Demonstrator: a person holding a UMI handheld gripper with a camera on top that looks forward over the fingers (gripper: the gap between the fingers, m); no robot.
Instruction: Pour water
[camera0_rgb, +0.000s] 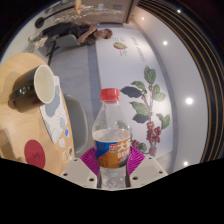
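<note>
1. At the bottom centre of the frame, the gripper (112, 168) held a clear water bottle (111, 140) between its two fingers, the pink pads (90, 160) pressing on the bottle's lower sides.
2. The bottle stood upright, its red cap (110, 95) on, an orange label around its middle.
3. At the left of the frame, a dark mug (32, 87) lay tipped on its side on a round wooden table (18, 125), its pale inside facing the bottle.
4. Between mug and bottle leaned a printed card (58, 125).
5. Judged from this, pouring had not begun: the cap looked closed and the bottle untilted. Opening, reaching a vessel and tipping remained.
</note>
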